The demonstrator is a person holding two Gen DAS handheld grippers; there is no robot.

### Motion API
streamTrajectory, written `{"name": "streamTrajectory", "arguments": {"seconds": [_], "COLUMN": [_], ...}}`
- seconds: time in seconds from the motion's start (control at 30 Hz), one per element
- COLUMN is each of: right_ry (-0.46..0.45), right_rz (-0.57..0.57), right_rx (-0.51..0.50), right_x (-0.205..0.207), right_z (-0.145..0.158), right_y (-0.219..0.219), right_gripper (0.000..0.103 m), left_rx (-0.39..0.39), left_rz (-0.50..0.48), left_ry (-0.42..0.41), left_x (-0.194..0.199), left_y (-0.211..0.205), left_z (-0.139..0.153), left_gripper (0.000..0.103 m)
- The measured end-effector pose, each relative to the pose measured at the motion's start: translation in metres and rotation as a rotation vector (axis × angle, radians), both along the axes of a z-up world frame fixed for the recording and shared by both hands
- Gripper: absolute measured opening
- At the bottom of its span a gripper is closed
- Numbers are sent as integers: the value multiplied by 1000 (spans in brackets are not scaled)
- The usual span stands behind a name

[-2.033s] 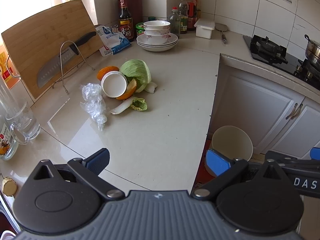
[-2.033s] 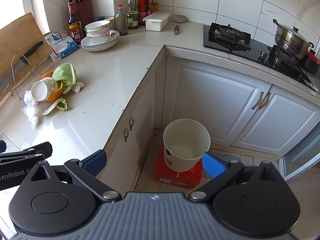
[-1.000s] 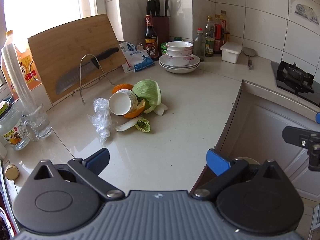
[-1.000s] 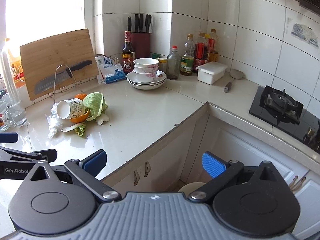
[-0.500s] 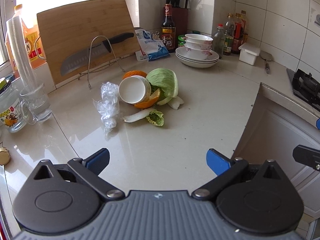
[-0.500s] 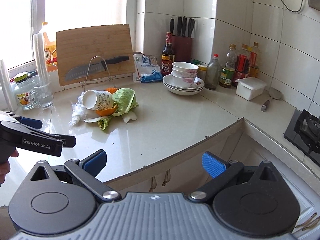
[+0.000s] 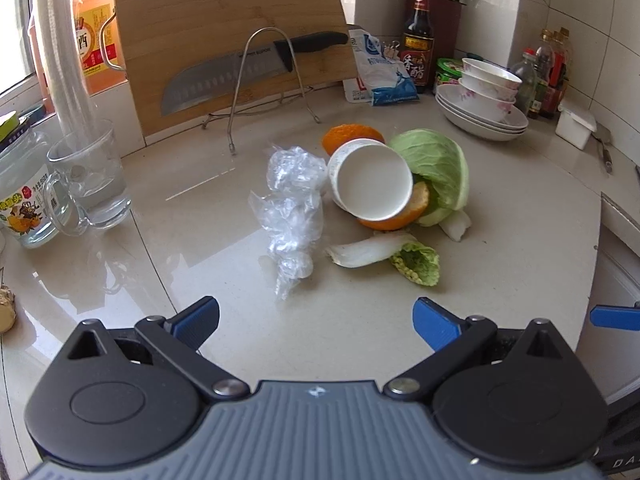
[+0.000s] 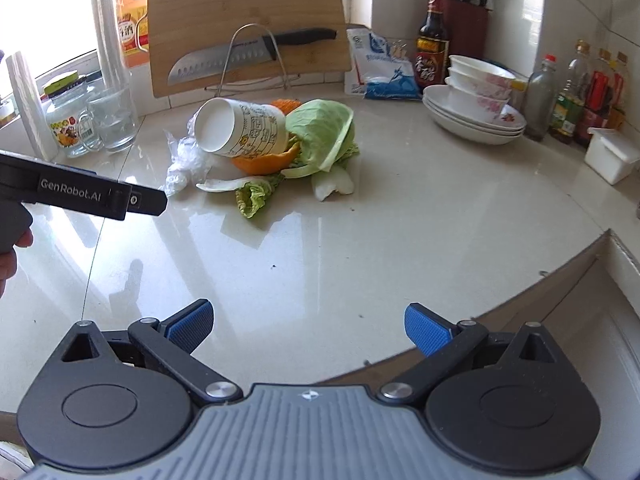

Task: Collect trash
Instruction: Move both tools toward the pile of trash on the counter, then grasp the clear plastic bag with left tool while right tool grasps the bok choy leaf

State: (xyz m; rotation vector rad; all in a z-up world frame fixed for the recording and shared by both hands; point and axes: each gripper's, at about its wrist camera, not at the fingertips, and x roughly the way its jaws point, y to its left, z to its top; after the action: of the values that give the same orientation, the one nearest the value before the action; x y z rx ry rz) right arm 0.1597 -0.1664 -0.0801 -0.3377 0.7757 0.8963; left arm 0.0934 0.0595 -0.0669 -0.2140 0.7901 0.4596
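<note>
A pile of trash lies on the pale counter. A paper cup (image 7: pixel 370 184) (image 8: pixel 238 126) is tipped on its side over orange peel (image 7: pixel 394 216) (image 8: pixel 266 162). Beside it are a cabbage piece (image 7: pixel 436 168) (image 8: pixel 324 130), a loose green leaf (image 7: pixel 416 262) (image 8: pixel 254 196) and crumpled clear plastic (image 7: pixel 292 212) (image 8: pixel 184 160). My left gripper (image 7: pixel 316 320) is open, just short of the plastic and leaf. My right gripper (image 8: pixel 308 326) is open above the counter's near edge, farther from the pile. The left gripper's body (image 8: pixel 80 196) shows in the right wrist view.
A cutting board (image 7: pixel 228 36) with a knife (image 7: pixel 240 72) on a wire rack leans at the back. A glass mug (image 7: pixel 90 176) and jar (image 7: pixel 20 200) stand left. Stacked bowls (image 7: pixel 480 108), bottles (image 8: pixel 432 52) and a white box (image 8: pixel 610 158) stand right. The counter edge (image 8: pixel 520 280) drops off at right.
Both grippers have swung up from the floor bin and cabinets and moved in over the counter toward the trash pile. Both stayed open.
</note>
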Motion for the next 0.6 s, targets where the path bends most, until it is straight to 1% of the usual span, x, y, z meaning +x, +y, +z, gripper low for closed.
{"name": "streamTrajectory", "arguments": {"seconds": [0.1,0.23,0.33,0.5,0.6], "right_ry": [6,0,0,-6,-11], "right_rz": [55,121,151,189,213], "right_rx": [-20,-40,-53,-63,-59], "right_x": [7,14,20,26,28], "right_z": [-12,-21,-26,-28,-29], "right_y": [25,55,73,91,99], "right_gripper": [103,103,103,103,103], "left_rx": [-6,-5,-24,-46,-67], "left_rz": [14,9,6,-8,-16], "left_ry": [3,7,4,-6,-9], "left_x": [8,17,24,40,49], "left_y": [16,31,40,50,54], "left_z": [-4,-8,-11,-17,-21], "left_gripper": [102,102,102,100,95]}}
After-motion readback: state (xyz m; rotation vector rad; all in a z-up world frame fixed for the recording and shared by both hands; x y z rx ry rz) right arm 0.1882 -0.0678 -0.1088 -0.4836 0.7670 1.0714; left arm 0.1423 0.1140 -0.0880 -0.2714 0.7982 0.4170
